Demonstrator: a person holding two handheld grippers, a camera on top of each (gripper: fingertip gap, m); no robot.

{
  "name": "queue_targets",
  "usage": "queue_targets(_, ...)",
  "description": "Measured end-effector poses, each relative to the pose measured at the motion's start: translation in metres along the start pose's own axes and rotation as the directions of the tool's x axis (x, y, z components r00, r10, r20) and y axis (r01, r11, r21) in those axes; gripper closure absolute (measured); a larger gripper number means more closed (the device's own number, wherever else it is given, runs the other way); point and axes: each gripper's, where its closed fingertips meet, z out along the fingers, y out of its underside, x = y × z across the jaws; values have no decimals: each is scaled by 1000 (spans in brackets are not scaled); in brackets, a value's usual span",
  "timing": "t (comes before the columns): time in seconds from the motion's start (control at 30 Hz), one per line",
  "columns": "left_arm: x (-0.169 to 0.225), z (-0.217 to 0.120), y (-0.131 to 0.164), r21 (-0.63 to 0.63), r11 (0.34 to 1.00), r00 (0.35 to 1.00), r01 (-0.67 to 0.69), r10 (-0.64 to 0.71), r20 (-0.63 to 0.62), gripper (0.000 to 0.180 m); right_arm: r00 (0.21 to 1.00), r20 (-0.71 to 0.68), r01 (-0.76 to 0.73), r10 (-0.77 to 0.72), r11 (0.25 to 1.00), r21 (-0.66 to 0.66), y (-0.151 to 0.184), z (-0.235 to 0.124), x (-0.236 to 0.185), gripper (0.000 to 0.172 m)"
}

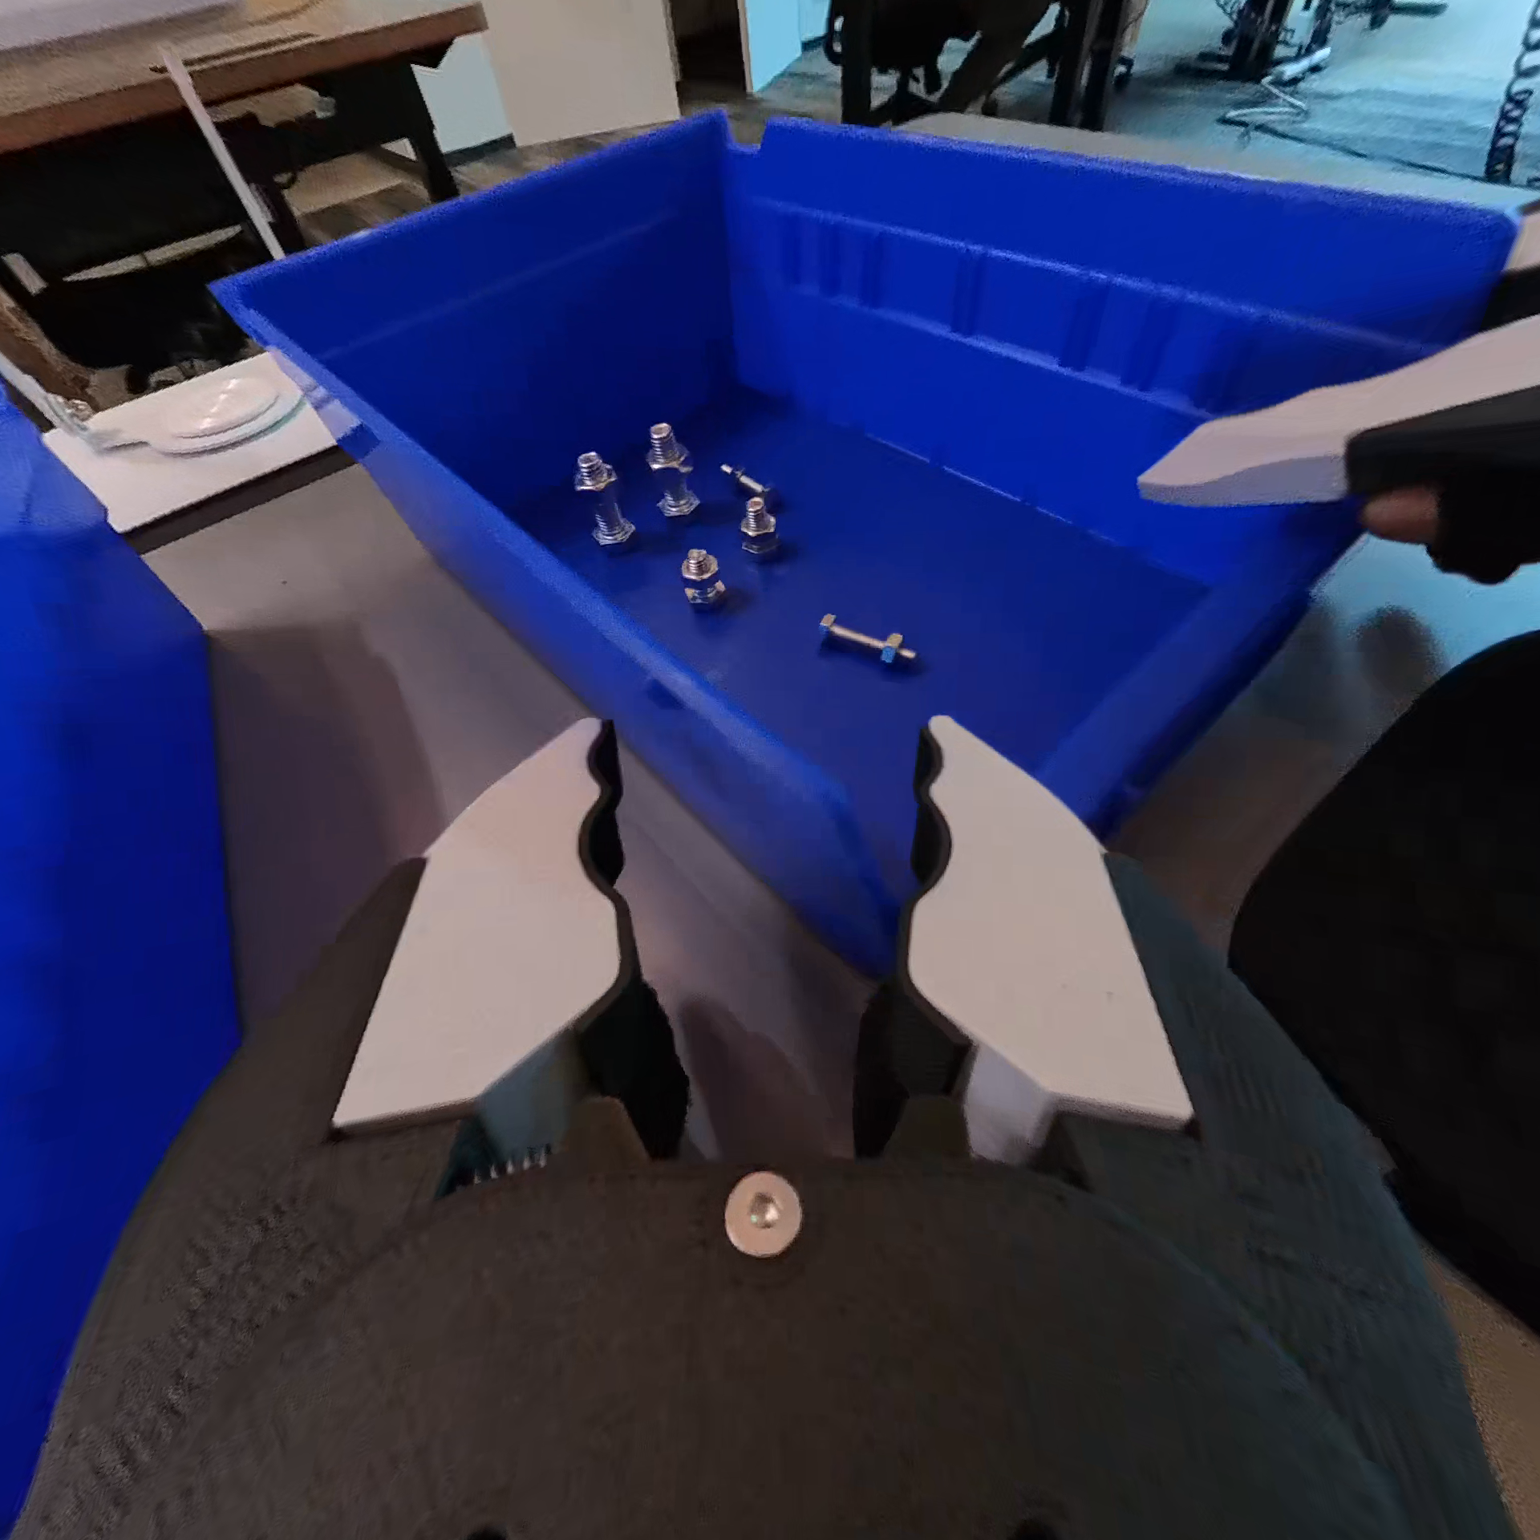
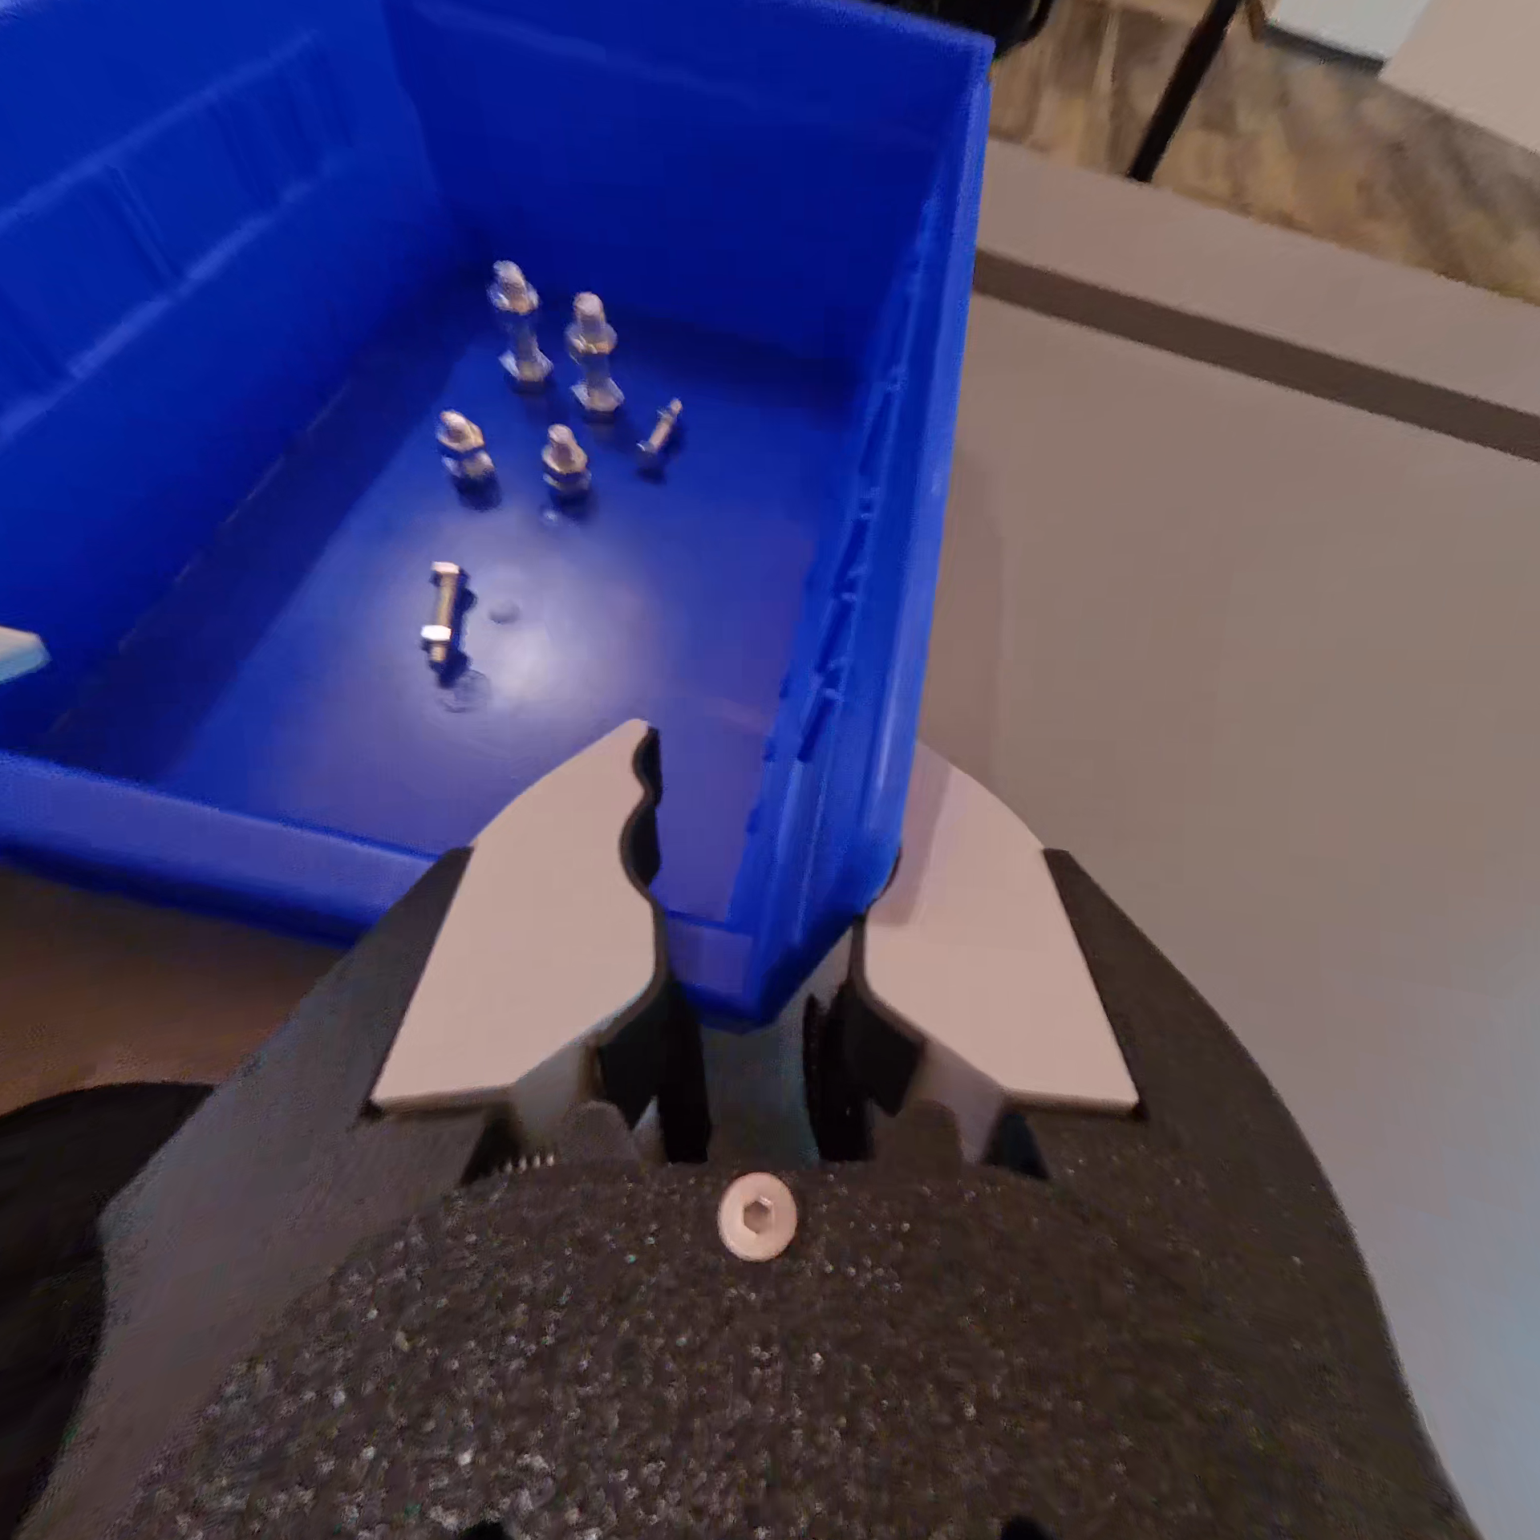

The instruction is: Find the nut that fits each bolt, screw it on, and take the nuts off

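Note:
A blue bin [image 1: 917, 208] stands on the grey table and also shows in the right wrist view [image 2: 667, 167]. On its floor are several silver bolts with nuts on them. Most stand upright in a cluster [image 1: 671, 475] [image 2: 542, 392]. One thin bolt with a nut [image 1: 867, 642] [image 2: 442, 617] lies flat nearer to me. My left gripper [image 1: 765, 733] is open and empty, with its fingers either side of the bin's near corner. My right gripper [image 2: 783, 750] is open and straddles the bin's right wall without pressing on it. Its right fingertip is hidden behind the wall. It also shows in the left wrist view [image 1: 1233, 467].
A second blue bin [image 1: 83, 750] stands at the left. A white board with a glass dish [image 1: 225, 408] lies behind it. A wooden table [image 1: 208, 83] and office chairs are beyond. A person's dark sleeve [image 1: 1417, 917] is at the right.

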Motion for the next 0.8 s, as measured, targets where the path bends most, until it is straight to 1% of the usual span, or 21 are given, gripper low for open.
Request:
queue_targets(0.03,-1,2,1,-3,1000,1000,5,-5,8,120,1000,-21,18,-18,1000,-4,0,0,2,140)
queue_targets(0.07,-7,1,1,-2,1000,999,10,-10,45,127,999,-31,30,-30,1000,5,-1,-1,2,156)
queue_targets(0.1,-12,-1,0,7,1000,997,4,-5,73,137,998,-50,34,-34,999,11,-2,-2,4,164)
queue_targets(0.13,-17,-3,-2,25,1000,994,0,-3,106,151,997,-62,40,-40,999,8,-3,-4,2,164)
queue_targets(0.23,-25,-9,-3,28,999,986,-29,24,167,160,992,-112,61,-62,998,-4,-6,-12,-5,165)
queue_targets(0.3,-27,-16,-9,32,999,985,-37,31,168,161,989,-137,58,-59,998,-7,-12,-23,-9,165)
queue_targets(0.4,-29,-34,-29,38,997,986,-65,58,157,161,987,-151,46,-47,999,-7,-26,-42,-13,165)
queue_targets(0.57,-39,-65,-67,70,994,986,-78,67,154,161,984,-165,68,-68,998,-2,-67,-73,-21,165)
queue_targets(0.67,-53,-87,-86,81,993,983,-90,76,170,162,983,-163,87,-84,996,11,-94,-85,-34,164)
queue_targets(0.8,-84,-124,-103,90,989,966,-121,96,241,162,986,-125,118,-110,991,59,-131,-89,-65,164)
